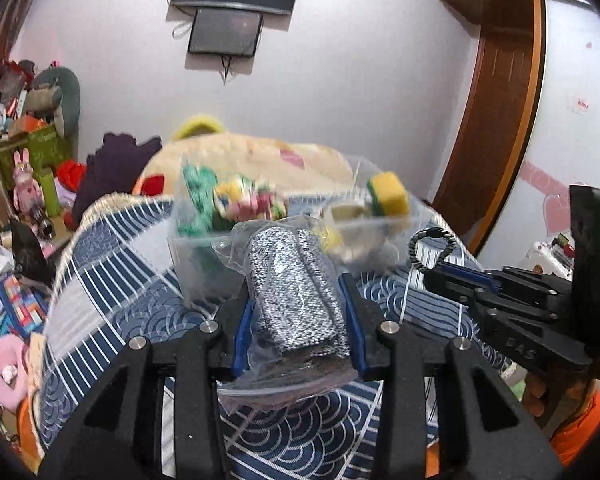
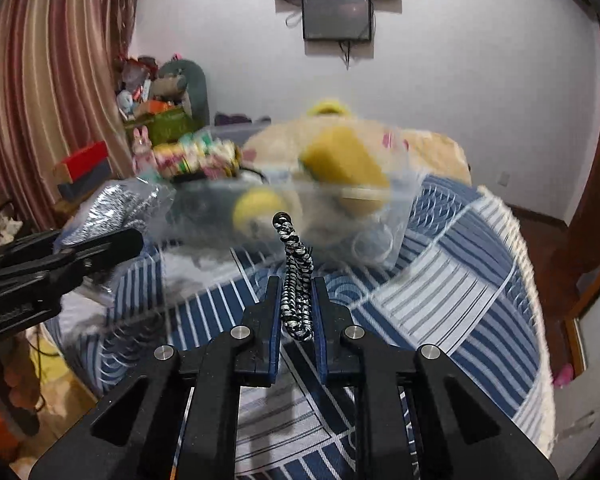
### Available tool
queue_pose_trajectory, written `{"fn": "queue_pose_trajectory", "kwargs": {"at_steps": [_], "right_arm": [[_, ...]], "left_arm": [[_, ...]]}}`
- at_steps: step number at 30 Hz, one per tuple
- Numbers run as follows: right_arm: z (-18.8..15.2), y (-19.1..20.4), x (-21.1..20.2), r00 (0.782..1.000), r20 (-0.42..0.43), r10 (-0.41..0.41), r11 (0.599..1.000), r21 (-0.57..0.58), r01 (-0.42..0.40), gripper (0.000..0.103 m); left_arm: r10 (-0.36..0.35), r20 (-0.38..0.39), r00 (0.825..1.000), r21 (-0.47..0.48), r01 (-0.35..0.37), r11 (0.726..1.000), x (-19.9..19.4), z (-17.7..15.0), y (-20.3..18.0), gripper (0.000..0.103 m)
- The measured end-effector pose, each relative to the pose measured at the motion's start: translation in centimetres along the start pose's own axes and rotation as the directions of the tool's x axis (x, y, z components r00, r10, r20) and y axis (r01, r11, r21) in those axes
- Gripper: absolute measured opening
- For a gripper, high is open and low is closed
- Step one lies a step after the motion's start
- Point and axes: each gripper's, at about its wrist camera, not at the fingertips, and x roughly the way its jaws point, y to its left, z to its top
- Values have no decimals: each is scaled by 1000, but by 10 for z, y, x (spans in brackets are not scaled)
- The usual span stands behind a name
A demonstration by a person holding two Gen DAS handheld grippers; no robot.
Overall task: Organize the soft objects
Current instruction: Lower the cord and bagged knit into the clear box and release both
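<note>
At the far left, beyond the edge of the blue patterned cloth, a pink rabbit doll stands among piled clutter. Over the cloth, the left gripper is closed on a clear plastic bag holding a silvery knitted cloth — its blue-padded fingers press the bag from both sides, and the bag's far end reaches the clear plastic tub just ahead. The tub sits on the cloth and holds soft things: a green knitted piece at its left, a blurred pink and yellow bundle in the middle, and a yellow and green sponge at its right rim. Behind the tub lies a big cream plush pillow.

To the right, the right gripper is clamped on a black and white braided cord, its fingers narrow around the doubled strands — the cord's free loop stands up above the fingertips, near the tub's right end. In the right wrist view the tub is smeared by motion, with a yellow sponge and a yellow ball-like thing showing through its wall, and the left gripper with its bag enters from the left. A dark screen hangs on the white wall behind.
</note>
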Motion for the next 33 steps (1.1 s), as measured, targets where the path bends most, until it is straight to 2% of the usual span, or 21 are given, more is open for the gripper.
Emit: {"fn": "queue_pose_trajectory", "kwargs": {"at_steps": [4, 9, 17, 24, 33], "right_arm": [[15, 2, -17, 997, 72, 0, 1000, -5, 0, 13], [45, 6, -18, 991, 135, -2, 1000, 2, 2, 13], [70, 7, -13, 982, 186, -6, 1000, 14, 4, 13], [88, 11, 7, 985, 174, 11, 1000, 16, -15, 13], [92, 17, 45, 995, 98, 13, 1000, -1, -13, 13]], "left_arm": [[-4, 48, 999, 6, 4, 1000, -7, 19, 0, 39], [11, 83, 996, 28, -13, 1000, -7, 39, 0, 39], [-4, 86, 996, 27, 2, 1000, 11, 66, 4, 39], [-49, 26, 998, 18, 49, 999, 41, 78, 7, 39], [1, -39, 999, 30, 0, 1000, 89, 87, 11, 39]]}}
